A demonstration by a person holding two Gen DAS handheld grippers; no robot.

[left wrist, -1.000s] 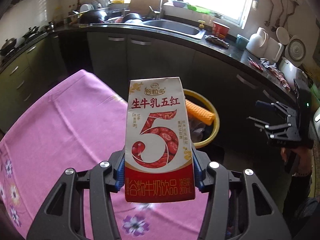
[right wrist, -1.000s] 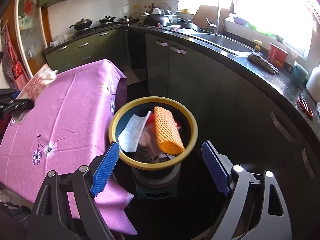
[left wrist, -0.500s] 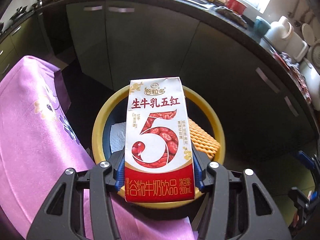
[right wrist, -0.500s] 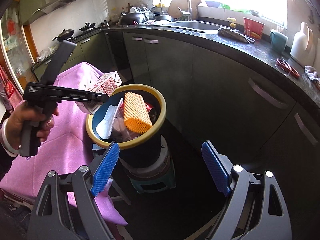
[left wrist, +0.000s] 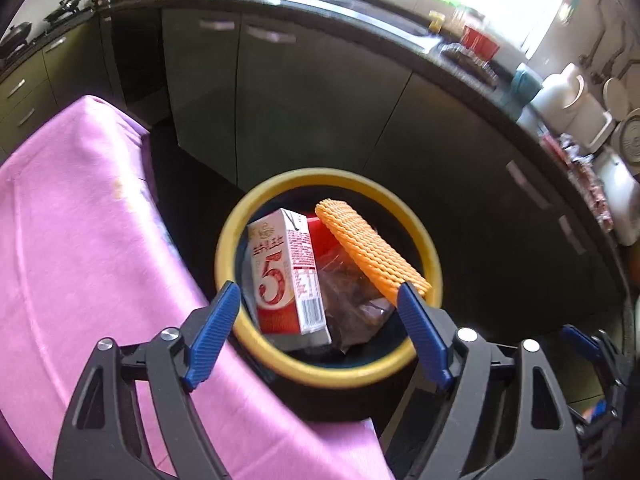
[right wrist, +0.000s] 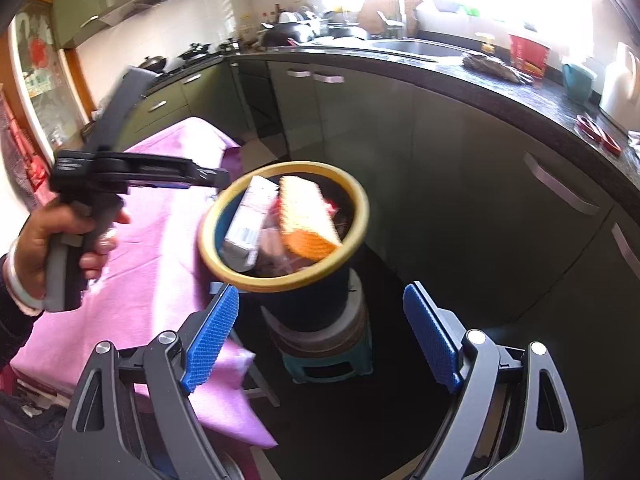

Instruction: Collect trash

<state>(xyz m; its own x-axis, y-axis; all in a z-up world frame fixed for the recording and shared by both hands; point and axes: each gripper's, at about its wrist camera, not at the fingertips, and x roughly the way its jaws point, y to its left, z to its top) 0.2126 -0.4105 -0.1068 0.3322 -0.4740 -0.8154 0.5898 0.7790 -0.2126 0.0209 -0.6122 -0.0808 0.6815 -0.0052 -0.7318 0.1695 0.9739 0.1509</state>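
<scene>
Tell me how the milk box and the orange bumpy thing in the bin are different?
The milk box is red and white with a big 5 printed on it; the orange foam net is plain orange. The milk box has flat, smooth sides; the foam net is ridged all over. The milk box sits on the side nearer the pink tablecloth; the foam net leans on the far side. Both lie inside the yellow-rimmed bin.

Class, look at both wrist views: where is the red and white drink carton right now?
The drink carton is inside the yellow-rimmed bin, on its left side beside the orange foam net, free of the opening left gripper.
</scene>
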